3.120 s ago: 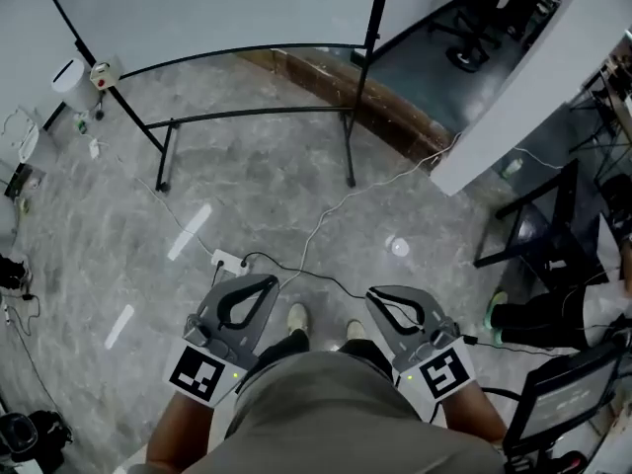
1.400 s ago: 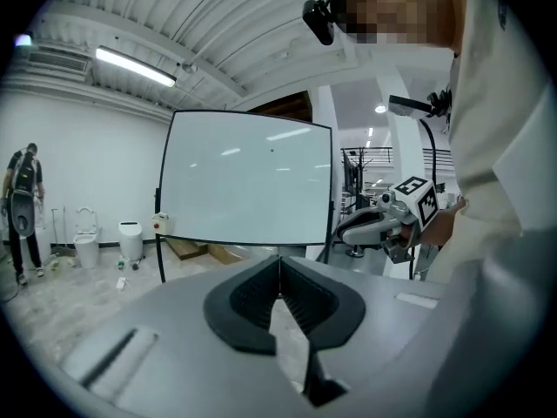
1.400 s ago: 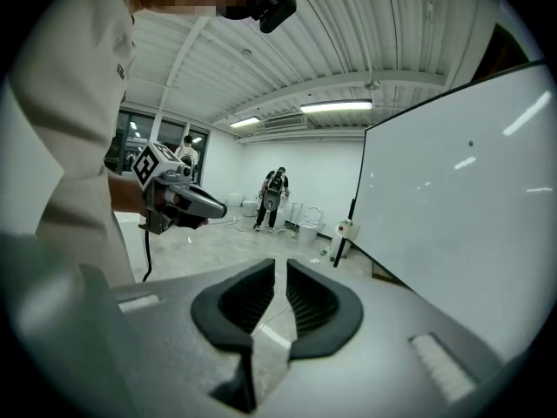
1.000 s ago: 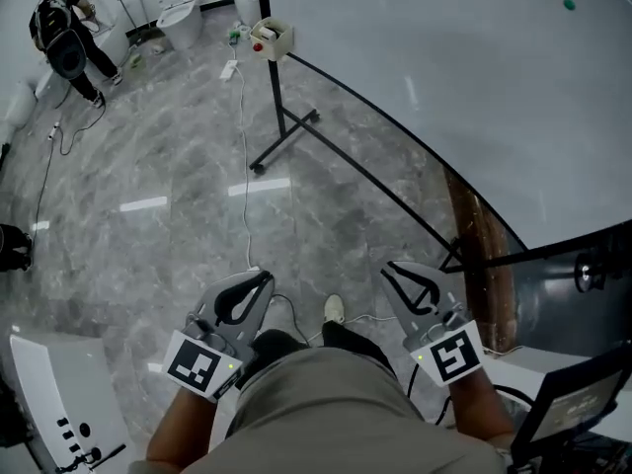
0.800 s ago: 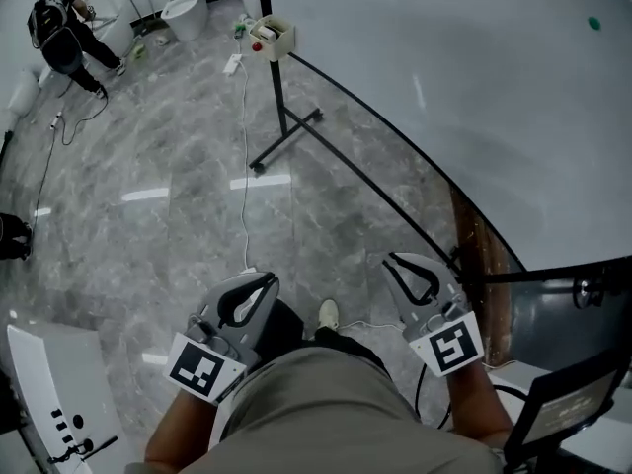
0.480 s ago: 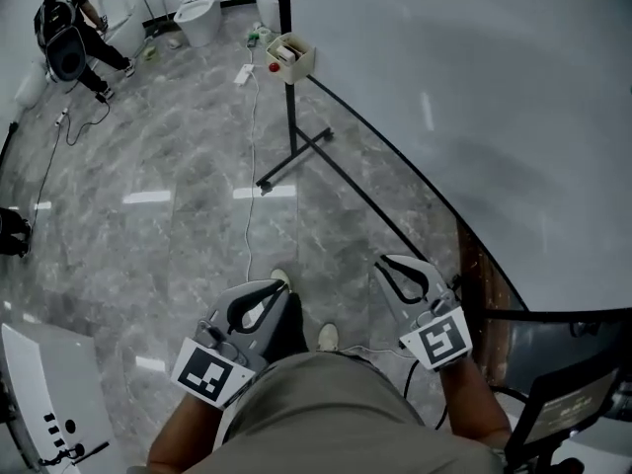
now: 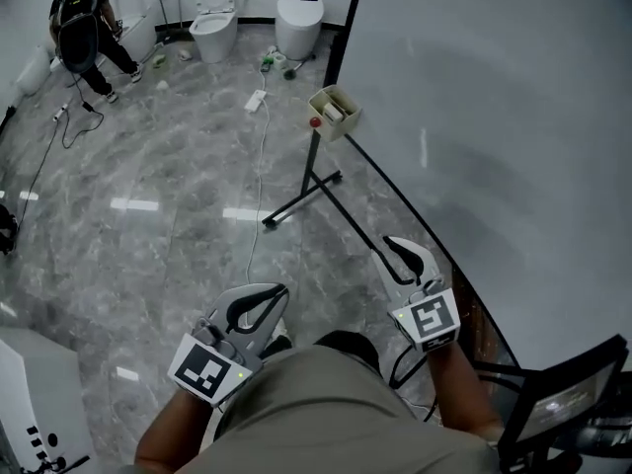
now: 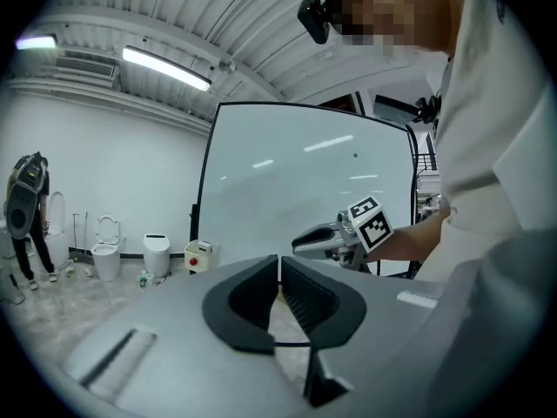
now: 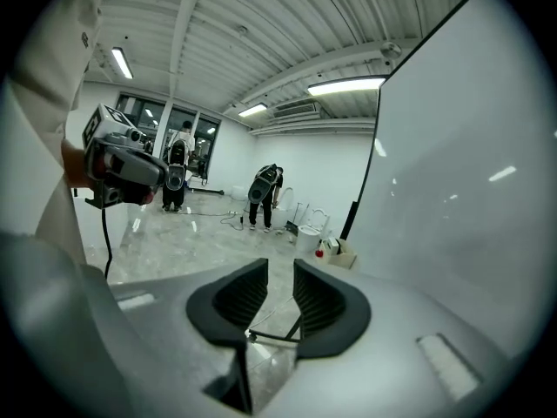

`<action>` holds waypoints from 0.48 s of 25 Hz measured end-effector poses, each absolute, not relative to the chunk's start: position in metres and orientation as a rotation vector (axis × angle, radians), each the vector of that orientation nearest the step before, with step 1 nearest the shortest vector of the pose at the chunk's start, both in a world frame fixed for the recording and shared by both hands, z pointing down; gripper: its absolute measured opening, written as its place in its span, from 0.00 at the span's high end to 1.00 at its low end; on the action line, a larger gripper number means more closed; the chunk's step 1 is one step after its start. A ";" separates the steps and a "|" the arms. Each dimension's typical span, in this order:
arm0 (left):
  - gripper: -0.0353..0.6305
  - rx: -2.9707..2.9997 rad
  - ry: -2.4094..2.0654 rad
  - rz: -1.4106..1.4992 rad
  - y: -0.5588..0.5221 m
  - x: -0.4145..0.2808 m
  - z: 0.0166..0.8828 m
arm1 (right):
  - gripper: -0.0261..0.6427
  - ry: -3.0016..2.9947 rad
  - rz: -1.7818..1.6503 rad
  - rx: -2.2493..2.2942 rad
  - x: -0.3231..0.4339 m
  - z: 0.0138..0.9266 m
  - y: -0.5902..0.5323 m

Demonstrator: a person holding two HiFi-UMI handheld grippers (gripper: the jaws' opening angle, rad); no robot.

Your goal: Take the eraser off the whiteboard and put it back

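- Change from half a second before: the board [image 7: 513,146] now fills the whole right half of the head view. Its box [image 7: 321,107] sits lower and nearer the middle than it did.
- Two toilets [image 7: 214,30] at the far wall, then partly cut by the top edge, now show whole. The person [image 7: 84,28] at far left stays there.
- Right gripper [image 7: 398,248]: it has gone out from the body toward the board's lower edge. Its jaws, together a second ago, are opening, with a clear gap and nothing in it.
- Left gripper [image 7: 272,297]: it stays low at the near left. Its ribbed pads are pressed together and empty (only a hairline slit shows between them).
- Eraser: no view shows it plainly. A pale block [image 7: 334,114] lies in the box, well apart from both grippers; whether it is the eraser cannot be told.
- Board: flat, smooth, glossy white with soft light streaks. It has a thin black frame and rests on a black tube stand [image 7: 301,197] with splayed feet.
- Box: small, open-topped and beige, with a red dot on its side, fixed at the board's left edge.
- Floor [image 7: 148,225]: polished grey slabs, veined like marble, mirroring the ceiling lamps. A white cable [image 7: 261,156] runs across it.
- Grippers: matt grey shells and black looped jaws, each with a cube bearing black-and-white square markers.
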State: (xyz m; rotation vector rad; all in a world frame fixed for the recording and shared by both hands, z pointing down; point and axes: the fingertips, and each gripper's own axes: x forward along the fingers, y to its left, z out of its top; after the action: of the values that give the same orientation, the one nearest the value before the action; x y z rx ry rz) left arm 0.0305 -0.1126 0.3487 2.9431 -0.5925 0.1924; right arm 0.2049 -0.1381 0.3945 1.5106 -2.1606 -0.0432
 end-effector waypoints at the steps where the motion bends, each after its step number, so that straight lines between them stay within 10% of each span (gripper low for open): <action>1: 0.92 2.942 -0.595 0.195 -0.121 0.026 0.351 | 0.84 -2.160 -0.051 1.516 0.201 0.393 -0.154; 12: 0.92 2.820 -0.843 0.207 -0.197 -0.008 0.367 | 0.82 -2.165 -0.090 1.473 0.220 0.418 -0.320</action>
State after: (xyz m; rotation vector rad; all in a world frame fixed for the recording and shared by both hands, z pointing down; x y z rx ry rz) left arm -0.0083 -0.1966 0.3669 2.8197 -0.8425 0.2066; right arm 0.2195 -0.3199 0.4176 1.4731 -2.1652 -0.0901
